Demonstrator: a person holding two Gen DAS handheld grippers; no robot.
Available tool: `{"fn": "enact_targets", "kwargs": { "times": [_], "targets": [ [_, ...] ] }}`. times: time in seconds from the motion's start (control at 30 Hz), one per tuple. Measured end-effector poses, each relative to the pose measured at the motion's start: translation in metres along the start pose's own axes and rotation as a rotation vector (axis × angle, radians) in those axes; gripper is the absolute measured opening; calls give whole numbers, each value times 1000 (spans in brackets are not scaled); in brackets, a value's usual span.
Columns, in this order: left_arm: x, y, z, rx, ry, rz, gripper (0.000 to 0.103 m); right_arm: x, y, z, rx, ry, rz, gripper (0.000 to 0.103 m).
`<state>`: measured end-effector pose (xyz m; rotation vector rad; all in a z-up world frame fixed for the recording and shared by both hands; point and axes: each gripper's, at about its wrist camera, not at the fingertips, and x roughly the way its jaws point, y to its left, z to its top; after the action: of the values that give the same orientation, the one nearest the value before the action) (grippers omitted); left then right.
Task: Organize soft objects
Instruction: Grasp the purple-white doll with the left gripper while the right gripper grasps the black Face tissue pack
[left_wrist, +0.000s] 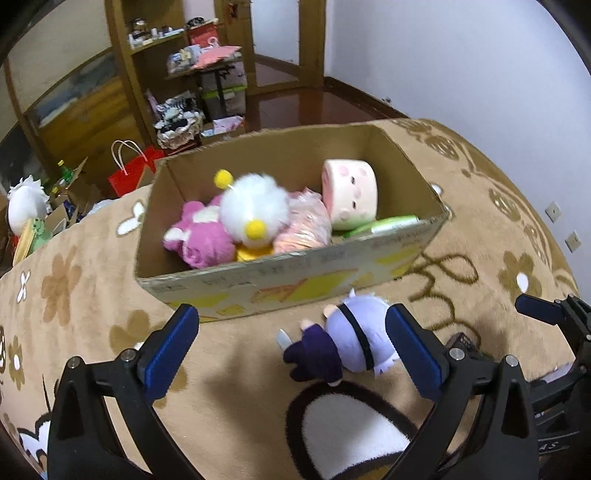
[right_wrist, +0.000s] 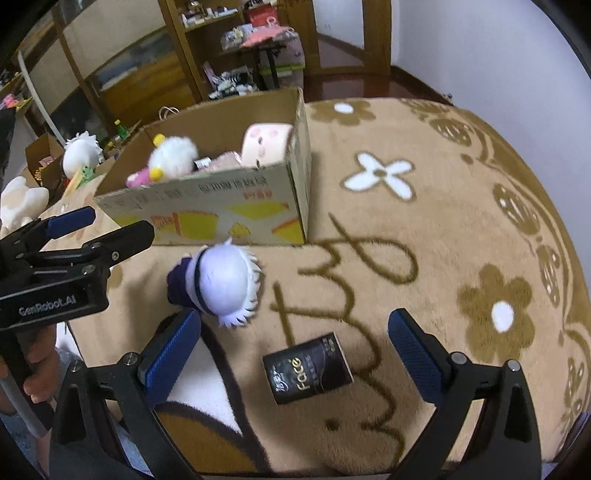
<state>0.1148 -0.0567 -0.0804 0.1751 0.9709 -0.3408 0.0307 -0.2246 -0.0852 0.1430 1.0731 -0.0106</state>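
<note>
A cardboard box stands on the tan flowered blanket. Inside lie a white fluffy toy, a pink plush, a pink bagged plush, a cream blush-faced cushion and a green pack. A small plush doll with lilac-white hair and dark purple body lies on the blanket in front of the box. My left gripper is open and empty, the doll near its right finger. My right gripper is open and empty above a black "Face" pack.
Wooden shelves with clutter stand behind the bed. A red paper bag, a white-haired plush and boxes sit on the floor at left. A white wall is at right.
</note>
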Motion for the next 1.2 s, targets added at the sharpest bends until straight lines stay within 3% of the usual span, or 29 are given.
{"fn": "enact_targets", "kwargs": {
  "times": [0.43,0.7,1.2],
  "targets": [
    [20,-10,-2,2,55,-73,100,25,-3,-6,-2,122,-14,103],
    [41,-20,-6,9,118,-180,100,41,-17,-10,73,200,-7,103],
    [88,-47,-16,89,220,-117,100,70,-12,-29,58,321,2,100]
  ]
}}
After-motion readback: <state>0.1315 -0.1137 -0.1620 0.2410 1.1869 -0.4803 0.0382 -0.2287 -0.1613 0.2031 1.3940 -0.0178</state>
